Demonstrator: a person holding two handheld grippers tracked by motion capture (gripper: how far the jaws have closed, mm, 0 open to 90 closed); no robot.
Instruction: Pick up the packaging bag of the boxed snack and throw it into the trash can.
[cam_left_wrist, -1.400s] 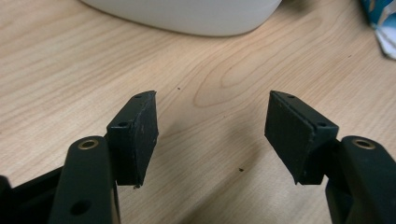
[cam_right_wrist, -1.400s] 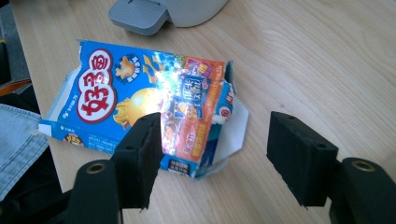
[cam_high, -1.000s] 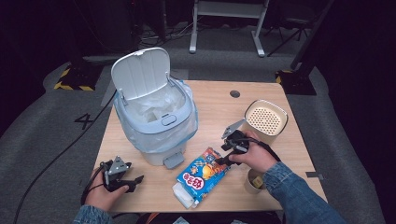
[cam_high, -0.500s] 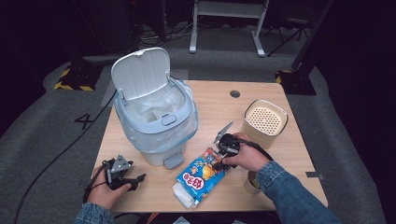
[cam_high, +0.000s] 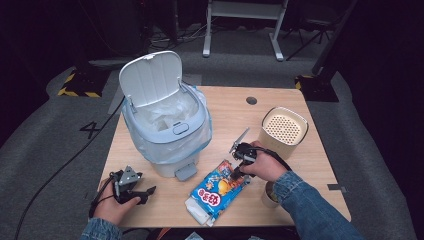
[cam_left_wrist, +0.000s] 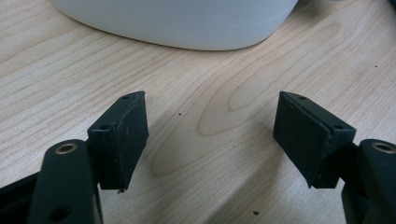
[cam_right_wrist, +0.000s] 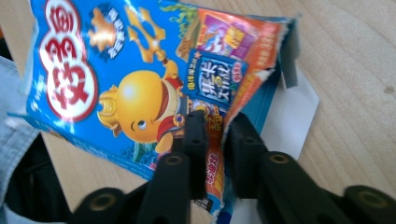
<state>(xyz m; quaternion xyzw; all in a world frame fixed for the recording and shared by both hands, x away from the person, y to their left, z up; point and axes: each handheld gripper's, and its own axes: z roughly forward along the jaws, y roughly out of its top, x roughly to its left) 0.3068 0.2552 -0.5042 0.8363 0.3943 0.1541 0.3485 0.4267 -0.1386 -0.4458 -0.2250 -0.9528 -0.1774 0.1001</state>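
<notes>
A blue snack bag (cam_high: 217, 192) with a yellow cartoon figure lies flat on the wooden table (cam_high: 225, 120), in front of the bin. My right gripper (cam_high: 234, 173) is at the bag's torn upper end. Its jaws have just been closing and now pinch the torn foil edge of the snack bag (cam_right_wrist: 130, 79); in the right gripper view my right gripper (cam_right_wrist: 217, 128) has its pads pressed on the foil. My left gripper (cam_high: 148, 192) rests at the table's front left, open and with nothing in it. In the left gripper view my left gripper (cam_left_wrist: 210, 128) stands over bare wood.
A pale blue pedal bin (cam_high: 165, 125) with its lid up and a plastic liner stands at the table's left middle; the bin's base (cam_left_wrist: 177, 23) is just ahead of the left jaws. A beige perforated canister (cam_high: 284, 131) stands right of my right hand. A small cup (cam_high: 269, 196) sits by the right sleeve.
The right gripper shifted slightly left and down onto the bag's torn end, and its jaws went from open to shut on the foil. The left gripper stayed put.
</notes>
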